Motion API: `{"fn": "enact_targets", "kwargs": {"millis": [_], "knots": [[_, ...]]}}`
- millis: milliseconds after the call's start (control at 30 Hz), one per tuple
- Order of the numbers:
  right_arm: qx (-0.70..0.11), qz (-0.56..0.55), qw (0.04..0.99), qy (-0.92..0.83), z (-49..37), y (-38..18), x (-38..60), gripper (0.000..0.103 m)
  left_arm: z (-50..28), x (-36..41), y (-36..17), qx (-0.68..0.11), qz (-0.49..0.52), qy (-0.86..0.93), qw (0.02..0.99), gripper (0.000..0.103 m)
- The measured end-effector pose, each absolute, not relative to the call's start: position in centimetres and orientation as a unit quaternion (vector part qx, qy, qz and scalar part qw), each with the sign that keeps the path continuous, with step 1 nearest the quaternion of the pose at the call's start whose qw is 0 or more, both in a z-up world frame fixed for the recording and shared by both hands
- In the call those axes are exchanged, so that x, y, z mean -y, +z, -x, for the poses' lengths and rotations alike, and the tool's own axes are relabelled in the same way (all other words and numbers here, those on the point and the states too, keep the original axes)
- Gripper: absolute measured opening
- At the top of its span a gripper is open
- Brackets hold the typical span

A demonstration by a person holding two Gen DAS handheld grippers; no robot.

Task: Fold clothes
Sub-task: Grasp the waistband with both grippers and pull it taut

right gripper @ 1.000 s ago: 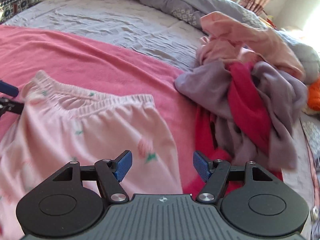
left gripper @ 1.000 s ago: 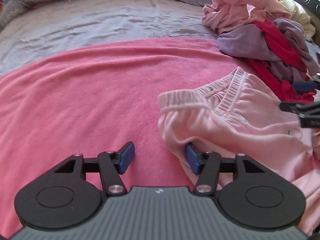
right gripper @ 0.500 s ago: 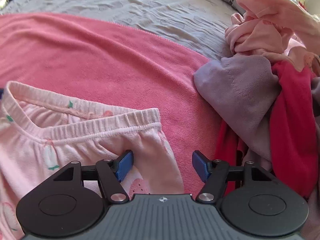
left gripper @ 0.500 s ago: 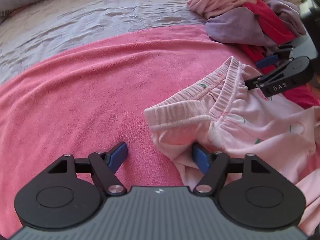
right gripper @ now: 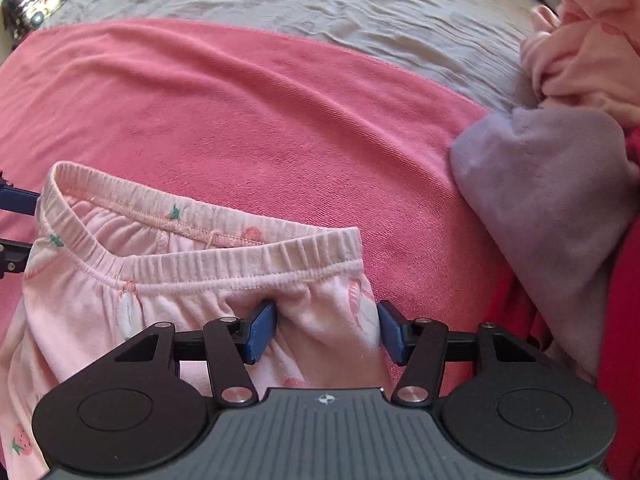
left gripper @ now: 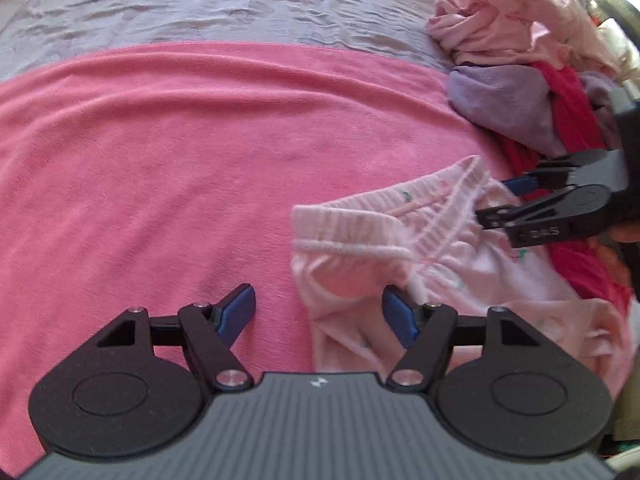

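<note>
Pink pants' [right gripper: 168, 280] legs cut off below; clothes pile [left gripper: 532, 92] cropped at right edge.

One pink pants [right gripper: 168, 280], one clothes pile [left gripper: 532, 80], one pink blanket [left gripper: 180, 160], two grippers [left gripper: 318, 320]

Pink blanket [left gripper: 180, 140], wrinkled grey bedsheet [left gripper: 220, 4] behind it

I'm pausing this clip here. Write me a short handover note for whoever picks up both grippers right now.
Left gripper: open, straddling the left corner of the pink pants waistband; one finger is under the fabric edge, no grip.
Right gripper: closing on the right corner, fabric bunched between the fingers, not yet pinched.
Pants lie unfolded on the pink blanket, waistband away from you.
Unfolded clothes pile sits to the right.
Done: nothing folded in view.
Left: grip both corners, fold the pants, then the pile.
</note>
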State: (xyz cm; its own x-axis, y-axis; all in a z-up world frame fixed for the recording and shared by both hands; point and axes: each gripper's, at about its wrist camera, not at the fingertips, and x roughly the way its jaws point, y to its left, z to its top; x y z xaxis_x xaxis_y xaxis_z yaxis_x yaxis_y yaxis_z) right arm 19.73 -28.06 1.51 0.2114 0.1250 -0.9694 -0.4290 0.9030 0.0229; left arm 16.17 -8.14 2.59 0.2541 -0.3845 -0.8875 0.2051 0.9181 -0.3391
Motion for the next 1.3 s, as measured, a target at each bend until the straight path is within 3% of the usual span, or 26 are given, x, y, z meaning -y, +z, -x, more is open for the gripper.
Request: {"fn": "enact_targets", "kwargs": {"millis": [200, 267, 333, 367, 400, 567, 700, 833, 933, 1033, 1133, 1300], "knots": [[-0.610, 0.101, 0.763, 0.186, -19.8, 1.5, 28.4, 0.043, -17.1, 8.0, 1.4, -0.593, 0.122, -0.167, 0.778, 0.071], [-0.607, 0.105, 0.768, 0.176, -19.2, 1.7, 27.8, 0.030, -17.3, 8.2, 1.1, -0.579, 0.133, -0.151, 0.790, 0.066], [-0.601, 0.111, 0.775, 0.159, -18.7, 2.2, 27.1, 0.014, -17.0, 8.4, 1.3, -0.569, 0.125, -0.122, 0.803, 0.026], [-0.597, 0.113, 0.780, 0.149, -18.6, 2.6, 26.9, 0.011, -16.9, 8.3, 1.4, -0.568, 0.128, -0.109, 0.806, 0.024], [-0.593, 0.116, 0.784, 0.139, -18.5, 3.0, 26.7, 0.011, -16.9, 8.0, 1.4, -0.571, 0.147, -0.105, 0.801, 0.011], [-0.551, 0.098, 0.821, 0.111, -18.2, 8.0, 27.4, 0.010, -17.4, 6.5, 3.4, -0.562, 0.185, -0.100, 0.800, 0.004], [-0.473, 0.113, 0.870, 0.078, -18.7, 14.4, 27.9, 0.010, -19.0, 5.3, 8.6, -0.508, 0.213, -0.109, 0.827, 0.004], [-0.371, 0.124, 0.918, 0.062, -19.7, 21.9, 27.8, 0.010, -22.4, 5.4, 15.8, -0.425, 0.156, -0.118, 0.884, 0.004], [-0.359, 0.128, 0.924, 0.043, -23.0, 23.3, 27.9, 0.010, -26.6, 6.7, 18.2, -0.403, 0.093, -0.128, 0.901, 0.004], [-0.384, 0.139, 0.912, 0.033, -27.3, 19.3, 28.6, 0.013, -30.6, 8.8, 15.3, -0.439, 0.048, -0.128, 0.888, 0.005], [-0.461, 0.131, 0.878, 0.004, -31.0, 11.4, 29.9, 0.044, -32.9, 10.9, 8.6, -0.490, 0.017, -0.117, 0.864, 0.005], [-0.508, 0.083, 0.855, -0.061, -30.9, 5.1, 32.4, 0.044, -32.9, 8.6, 0.5, -0.553, 0.072, -0.096, 0.825, 0.006]]}}
